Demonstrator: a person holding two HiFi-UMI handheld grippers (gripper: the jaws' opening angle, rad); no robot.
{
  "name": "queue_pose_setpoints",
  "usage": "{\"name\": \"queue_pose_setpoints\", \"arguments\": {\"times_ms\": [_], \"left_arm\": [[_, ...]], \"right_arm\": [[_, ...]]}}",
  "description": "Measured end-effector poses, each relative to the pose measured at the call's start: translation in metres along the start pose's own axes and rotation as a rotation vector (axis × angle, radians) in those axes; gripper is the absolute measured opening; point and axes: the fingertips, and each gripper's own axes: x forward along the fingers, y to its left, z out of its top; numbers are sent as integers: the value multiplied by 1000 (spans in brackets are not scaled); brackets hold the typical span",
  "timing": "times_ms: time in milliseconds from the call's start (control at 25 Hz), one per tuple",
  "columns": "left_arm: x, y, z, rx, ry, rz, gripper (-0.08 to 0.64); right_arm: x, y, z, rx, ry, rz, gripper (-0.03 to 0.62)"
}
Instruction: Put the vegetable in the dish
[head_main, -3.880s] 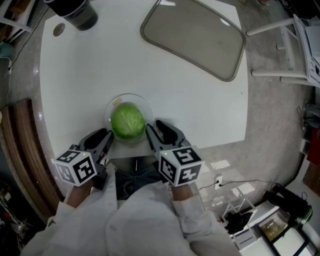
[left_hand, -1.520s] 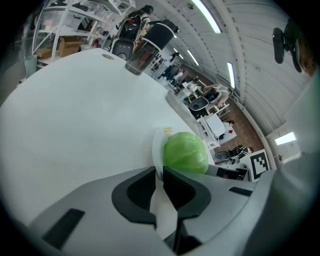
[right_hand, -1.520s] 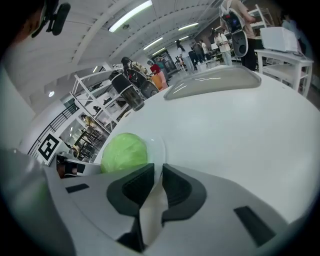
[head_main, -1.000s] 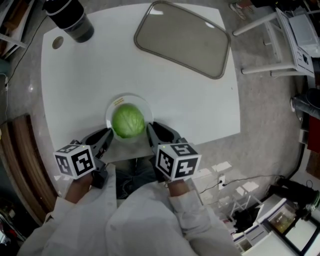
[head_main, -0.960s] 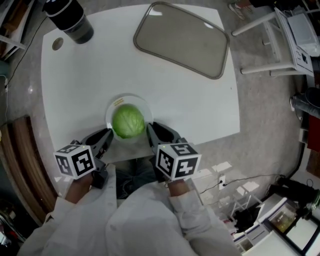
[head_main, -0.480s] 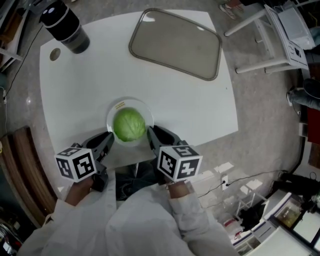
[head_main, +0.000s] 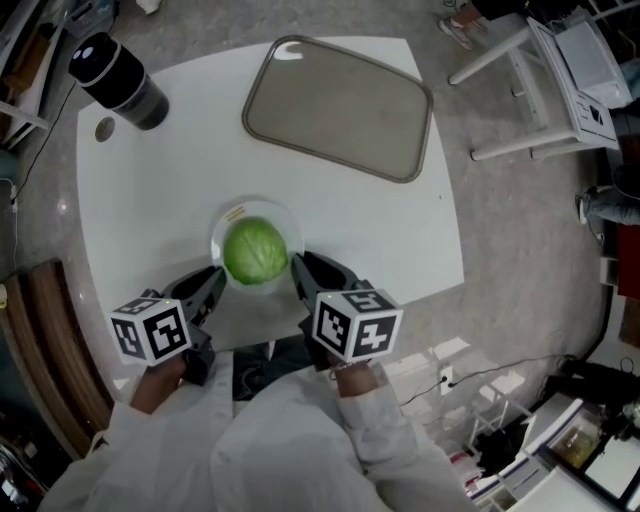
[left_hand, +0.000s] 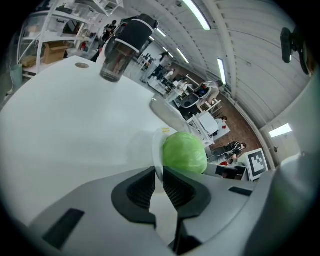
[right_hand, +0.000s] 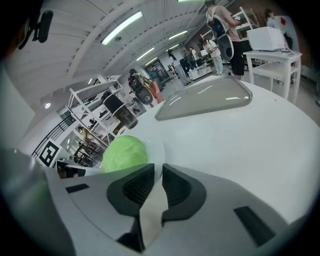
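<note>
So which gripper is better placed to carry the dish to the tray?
Right, slightly. The left gripper and right gripper each clamp the dish rim, but the tray lies on the right's side.

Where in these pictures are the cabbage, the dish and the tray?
cabbage (head_main: 255, 253): head view, top of the green head.
dish (head_main: 228, 220): head view, bare white rim.
tray (head_main: 338, 108): head view, bare grey middle.
</note>
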Motion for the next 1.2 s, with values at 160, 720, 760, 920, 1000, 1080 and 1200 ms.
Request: {"name": "queue_pose_setpoints", "arguments": {"times_ms": [160,720,760,920,1000,1080,1200], "left_arm": [[16,-15,16,0,-18,-3,51],[79,-67,92,34,-66,-44,52],[84,-71,99,38,-72,-43,51],[103,-75,124,44,-89,-36,51],[111,-73,137,52,-93,-26,51],[118,-75,148,64,-97,-22,51],[131,-78,165,82,-103,-17,51]], "right_arm": [[-1,-16,21,-9,2,16,58],[-5,-69,122,-40,-36,30,58],[-4,-73,130,-41,-39,31,58],[4,-87,155,-32,-57,32,58],[11,-90,167,-30,-65,37,58],[17,-95,180,-32,-73,42,58],[24,-104,200,-49,-84,38,58]]}}
